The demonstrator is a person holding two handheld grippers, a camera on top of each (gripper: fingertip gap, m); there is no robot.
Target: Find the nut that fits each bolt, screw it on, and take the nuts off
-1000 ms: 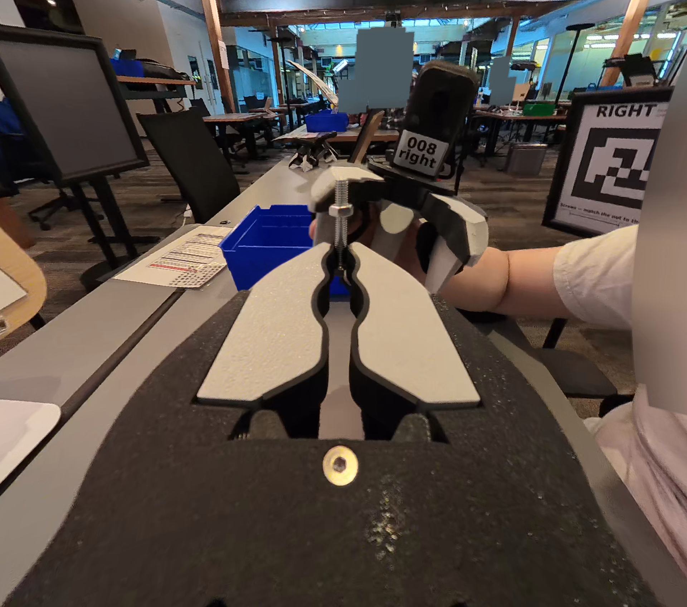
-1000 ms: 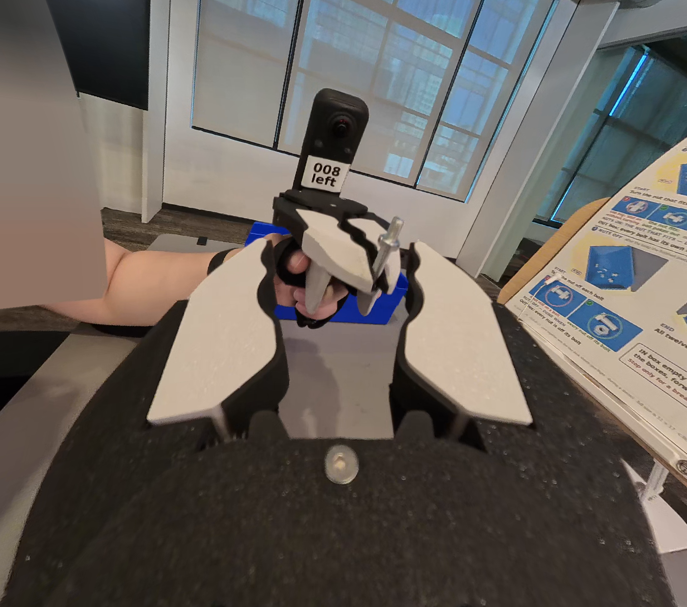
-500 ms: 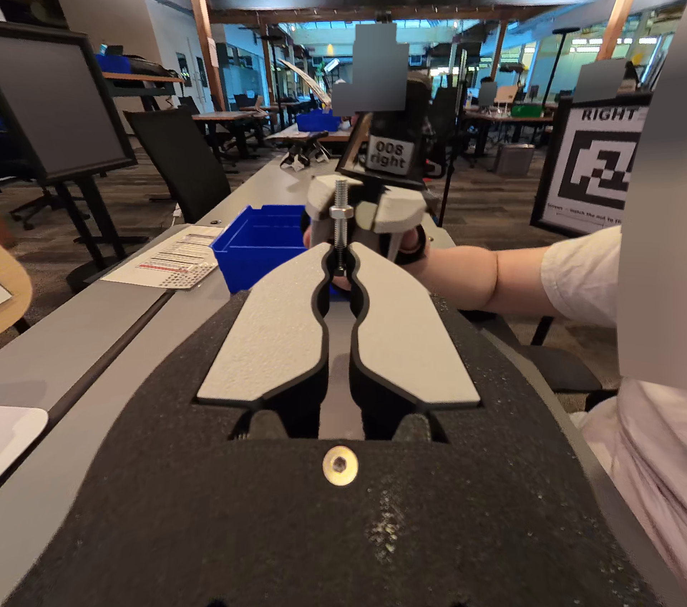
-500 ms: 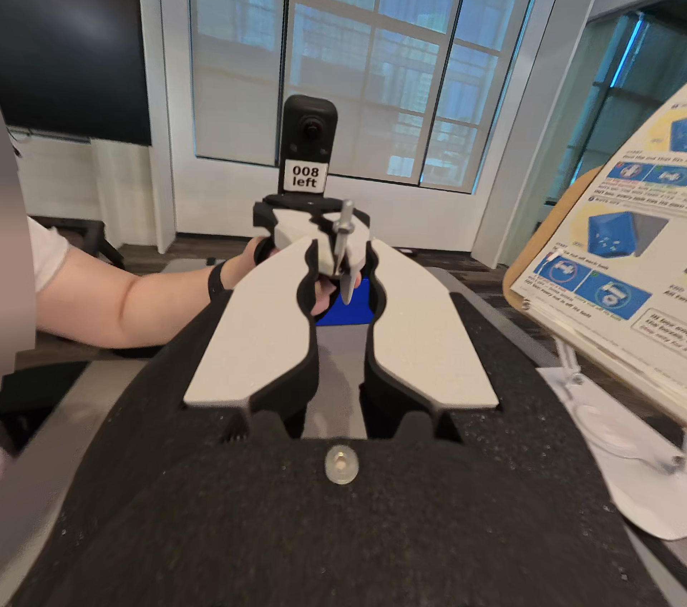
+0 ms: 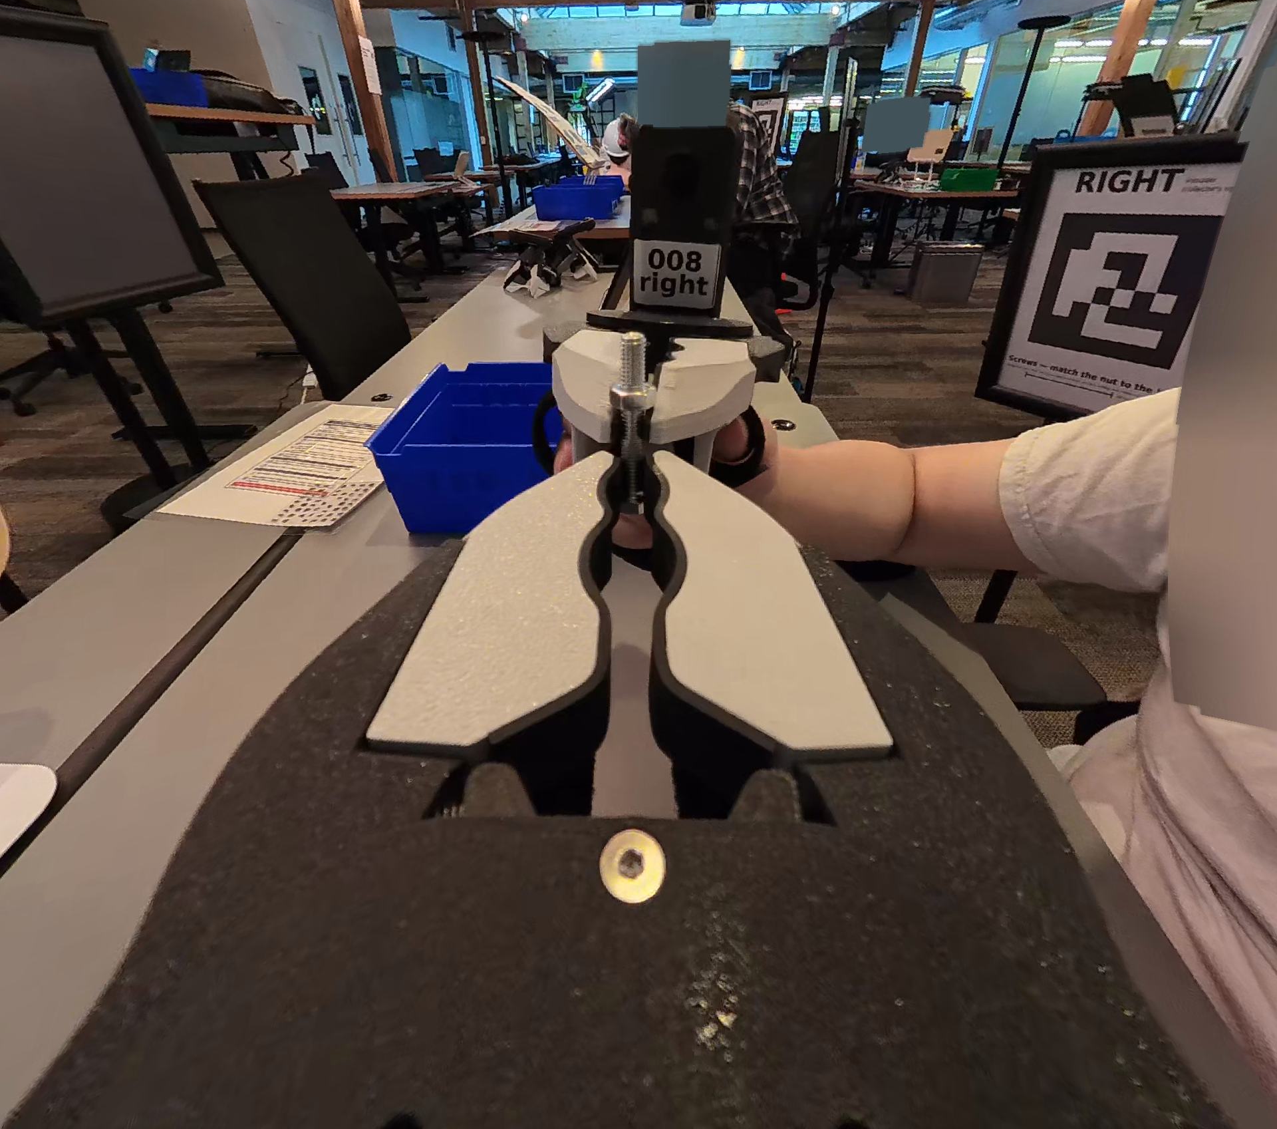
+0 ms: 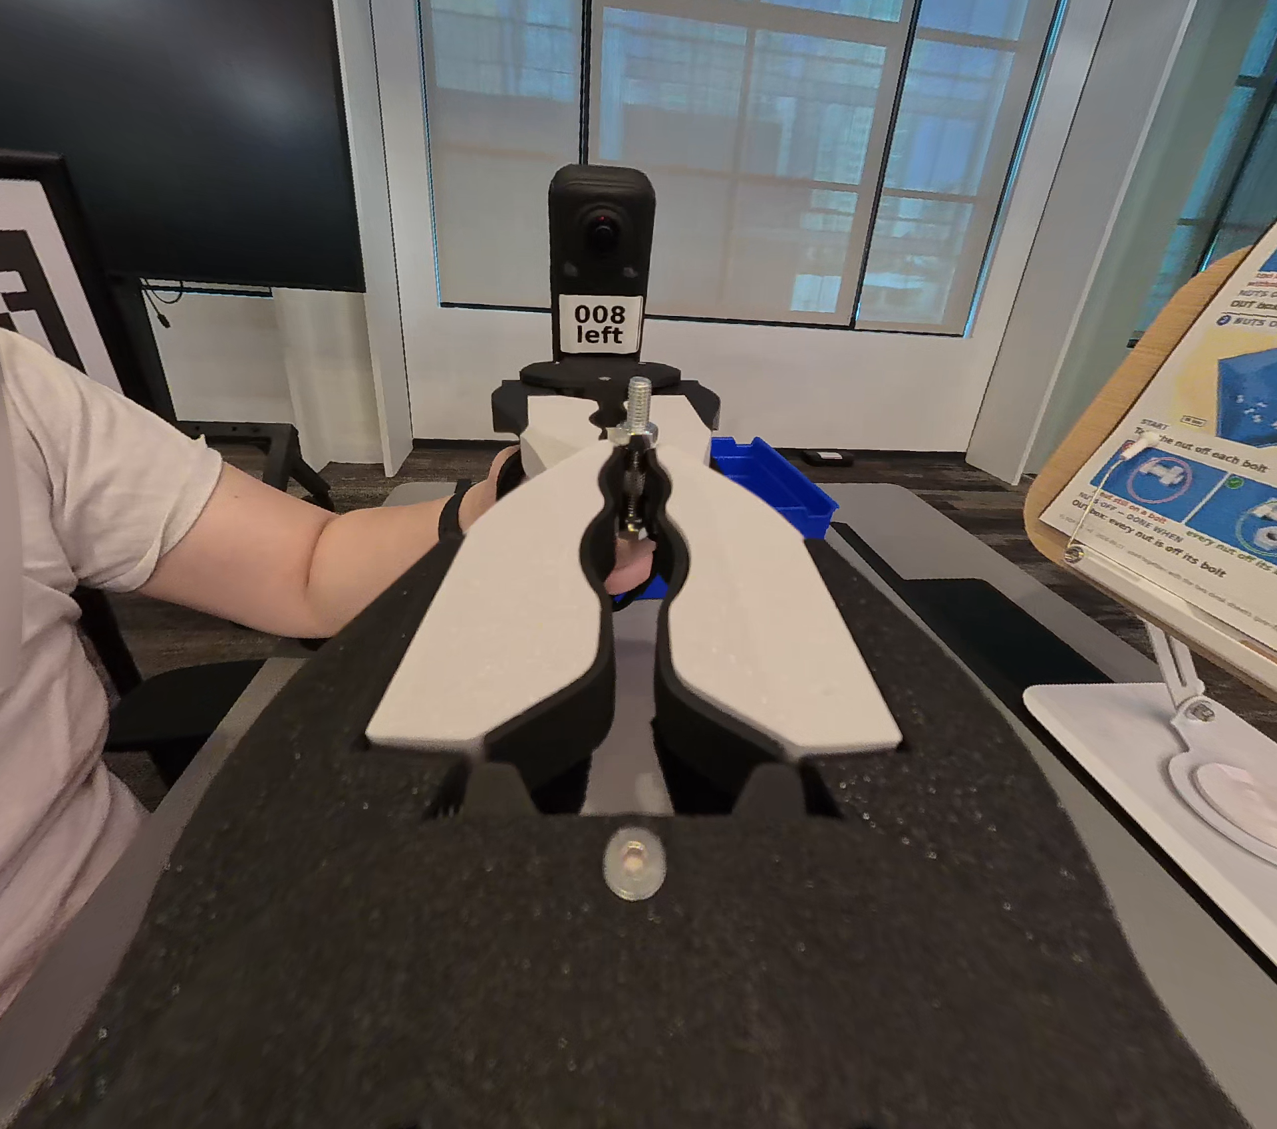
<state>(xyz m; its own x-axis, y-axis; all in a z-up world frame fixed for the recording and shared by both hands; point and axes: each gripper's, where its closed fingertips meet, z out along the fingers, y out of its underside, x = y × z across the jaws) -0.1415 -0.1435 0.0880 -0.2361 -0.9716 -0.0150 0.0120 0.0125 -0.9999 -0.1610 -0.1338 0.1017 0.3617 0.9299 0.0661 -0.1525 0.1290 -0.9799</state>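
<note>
My left tool is clamped shut on the lower end of a bolt, which stands upright with its threaded end up. My right tool faces it head-on, and its tips are pinched around the same bolt, just under the nut; I cannot tell whether they press the nut itself or only the shaft below it. In the left view the nut sits partway up the thread, with bare thread showing above and below it, and the right tool shows behind it, tips closed together. In the right view the left tool appears behind the bolt, held by a hand. A blue bin rests on the grey table just behind and left of the bolt in the left view, with a printed sheet lying flat left of the bin. In the right view the bin sits right of the bolt, and an instruction board leans on a stand farther right.
</note>
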